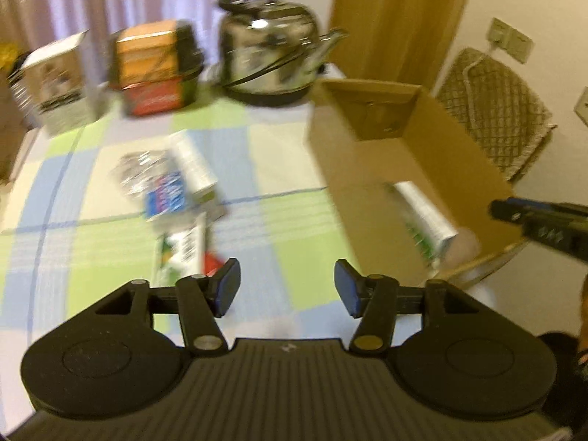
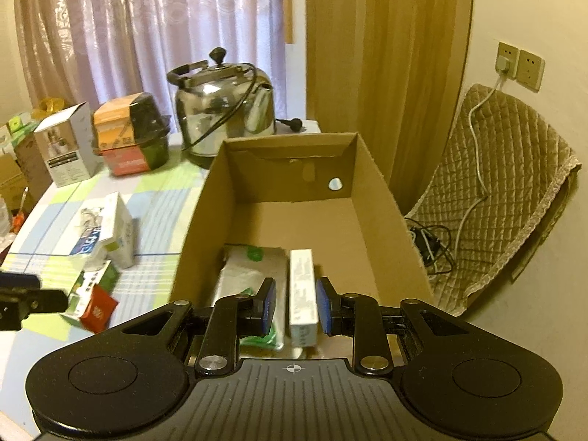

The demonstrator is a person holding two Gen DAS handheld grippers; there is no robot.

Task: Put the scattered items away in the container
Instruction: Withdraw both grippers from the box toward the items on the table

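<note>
An open cardboard box (image 2: 371, 198) stands on the right of the checked tablecloth (image 2: 158, 198). Inside it lie a slim white carton (image 2: 303, 290) and a white-and-green pouch (image 2: 253, 275). My right gripper (image 2: 297, 307) hovers open over the box's near end; the carton lies below between the pads, with a gap on its left side. On the cloth remain a white carton (image 1: 194, 165), a blue-labelled packet (image 1: 165, 194) and a green, white and red carton (image 1: 180, 253). Open and empty, my left gripper (image 1: 288, 288) hangs just right of that last carton. The left wrist view is blurred.
A steel kettle (image 2: 224, 110) with its cord, an orange-and-red package (image 2: 128, 136) and a white product box (image 2: 66, 147) line the table's far edge. A quilted chair (image 2: 496, 198) with cables stands right of the cardboard box. Curtains hang behind.
</note>
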